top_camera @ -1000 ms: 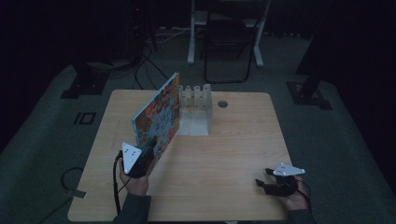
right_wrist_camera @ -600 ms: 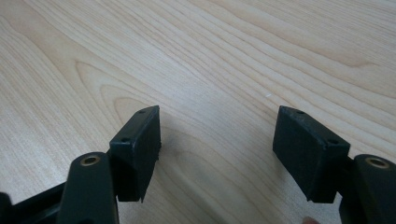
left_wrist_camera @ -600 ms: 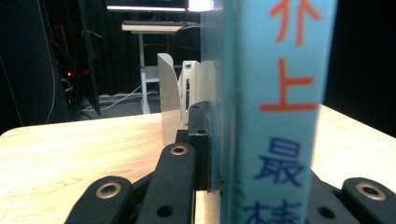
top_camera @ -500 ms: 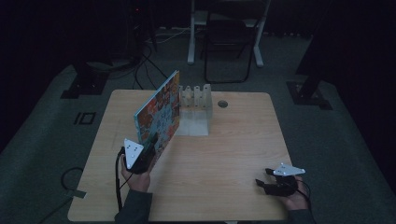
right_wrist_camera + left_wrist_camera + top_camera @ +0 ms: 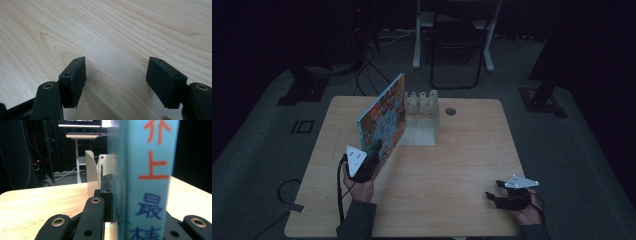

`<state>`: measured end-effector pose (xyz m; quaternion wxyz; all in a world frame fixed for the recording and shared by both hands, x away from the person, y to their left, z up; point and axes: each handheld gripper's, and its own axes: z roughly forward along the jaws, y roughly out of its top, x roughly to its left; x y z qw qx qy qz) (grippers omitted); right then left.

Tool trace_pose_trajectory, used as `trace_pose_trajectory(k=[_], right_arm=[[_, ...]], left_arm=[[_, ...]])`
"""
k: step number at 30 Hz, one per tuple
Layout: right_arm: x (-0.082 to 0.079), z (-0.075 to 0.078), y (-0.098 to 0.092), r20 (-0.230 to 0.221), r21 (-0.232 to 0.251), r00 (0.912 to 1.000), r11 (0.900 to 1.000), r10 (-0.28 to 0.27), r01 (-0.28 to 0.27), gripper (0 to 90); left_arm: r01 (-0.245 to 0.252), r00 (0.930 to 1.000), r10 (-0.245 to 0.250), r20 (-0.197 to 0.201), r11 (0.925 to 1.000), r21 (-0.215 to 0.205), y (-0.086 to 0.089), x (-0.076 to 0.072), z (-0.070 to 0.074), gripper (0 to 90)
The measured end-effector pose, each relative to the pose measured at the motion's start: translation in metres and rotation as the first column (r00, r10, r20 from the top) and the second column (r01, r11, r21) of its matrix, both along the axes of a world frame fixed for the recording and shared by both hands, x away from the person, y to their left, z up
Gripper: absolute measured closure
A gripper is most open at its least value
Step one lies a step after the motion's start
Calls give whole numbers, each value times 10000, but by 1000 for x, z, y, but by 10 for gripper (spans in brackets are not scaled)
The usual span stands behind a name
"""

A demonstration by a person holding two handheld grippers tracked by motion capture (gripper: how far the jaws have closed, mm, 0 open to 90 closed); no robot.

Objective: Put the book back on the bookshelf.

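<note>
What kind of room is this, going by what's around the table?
Probably a lab or recording room, kept dim: a lone wooden table on grey carpet, cables across the floor, a folding chair and stand bases behind.

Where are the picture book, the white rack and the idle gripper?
picture book point(image 5: 384, 120), high view, on its colourful cover.
white rack point(image 5: 422, 102), high view, on its upright dividers.
right gripper point(image 5: 116, 82), right gripper view, between its open jaws.

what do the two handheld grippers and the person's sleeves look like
Both the left gripper and right gripper are black, each topped by a grey three-cornered plate with small dark dots. Jaws are black blocks on arms with brass-coloured rivets. A black cable trails from the left one. The sleeves look dark.
</note>
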<state>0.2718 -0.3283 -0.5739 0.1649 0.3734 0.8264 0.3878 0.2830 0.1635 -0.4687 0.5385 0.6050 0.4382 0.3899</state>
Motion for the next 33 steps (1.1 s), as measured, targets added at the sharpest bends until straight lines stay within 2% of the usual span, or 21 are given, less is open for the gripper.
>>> trace_pose_trajectory(k=[7, 16, 33], right_arm=[[0, 0, 0, 0, 4, 10000, 10000, 2, -2, 316], [0, 0, 0, 9, -1, 10000, 10000, 5, -5, 316], [0, 0, 0, -20, 25, 10000, 10000, 3, -3, 315]], left_arm=[[-26, 10000, 27, 15, 10000, -16, -2, 4, 0, 809], [-323, 9994, 324, 92, 9994, -94, -5, 10, -1, 809], [-708, 9975, 707, 70, 9974, 111, -14, 26, -5, 809]])
